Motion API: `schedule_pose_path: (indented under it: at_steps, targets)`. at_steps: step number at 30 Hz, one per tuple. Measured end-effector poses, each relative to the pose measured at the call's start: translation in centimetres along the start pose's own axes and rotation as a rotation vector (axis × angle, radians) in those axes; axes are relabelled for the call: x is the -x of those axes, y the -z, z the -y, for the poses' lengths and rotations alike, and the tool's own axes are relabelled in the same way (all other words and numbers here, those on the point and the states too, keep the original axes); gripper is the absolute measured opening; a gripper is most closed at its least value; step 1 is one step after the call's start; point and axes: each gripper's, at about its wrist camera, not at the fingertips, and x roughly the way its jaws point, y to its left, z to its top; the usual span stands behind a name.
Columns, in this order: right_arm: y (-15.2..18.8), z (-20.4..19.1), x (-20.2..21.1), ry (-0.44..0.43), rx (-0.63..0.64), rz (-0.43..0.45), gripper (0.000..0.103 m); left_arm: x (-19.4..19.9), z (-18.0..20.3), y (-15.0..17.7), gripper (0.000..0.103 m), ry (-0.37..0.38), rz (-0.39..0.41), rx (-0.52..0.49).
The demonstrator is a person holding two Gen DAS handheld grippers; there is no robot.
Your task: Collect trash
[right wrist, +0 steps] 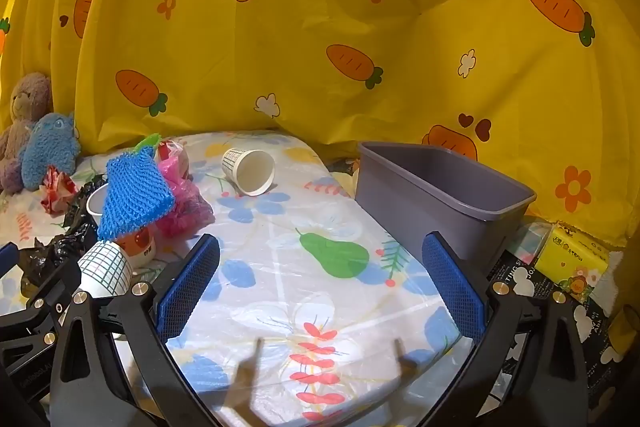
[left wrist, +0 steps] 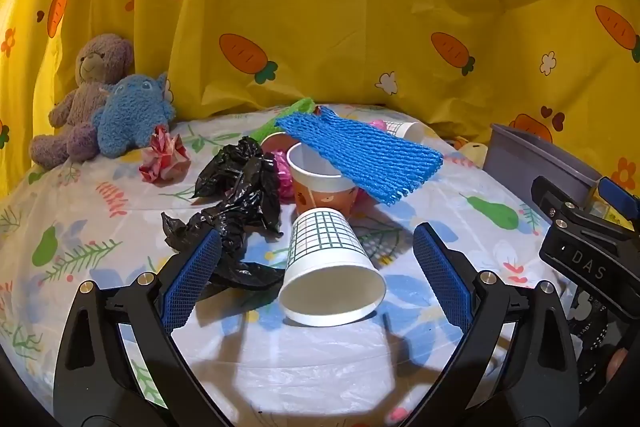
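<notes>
My left gripper (left wrist: 316,251) is open, its blue pads on either side of a white paper cup with a green grid (left wrist: 328,267) that lies on its side, mouth toward me. Behind it stand an orange-printed cup (left wrist: 320,183), a crumpled black plastic bag (left wrist: 236,199), blue foam netting (left wrist: 360,151) and a red crumpled wrapper (left wrist: 164,155). My right gripper (right wrist: 320,283) is open and empty above the tablecloth. Another grid cup (right wrist: 250,171) lies on its side at the back, and a grey bin (right wrist: 440,195) stands to the right.
Two plush toys (left wrist: 104,103) sit at the back left. A pink net (right wrist: 184,199) lies by the blue netting. A yellow tissue pack (right wrist: 572,255) lies right of the bin. A yellow carrot-print curtain (right wrist: 320,27) closes off the back.
</notes>
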Motion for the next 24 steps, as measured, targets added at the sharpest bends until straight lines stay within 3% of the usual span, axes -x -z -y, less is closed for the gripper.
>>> schedule_pose_path:
  at_steps: [24]
  targets:
    - [0.23,0.10,0.06,-0.006,0.000,-0.003,0.098,0.03,-0.47,-0.09,0.095,0.004,0.008,0.024]
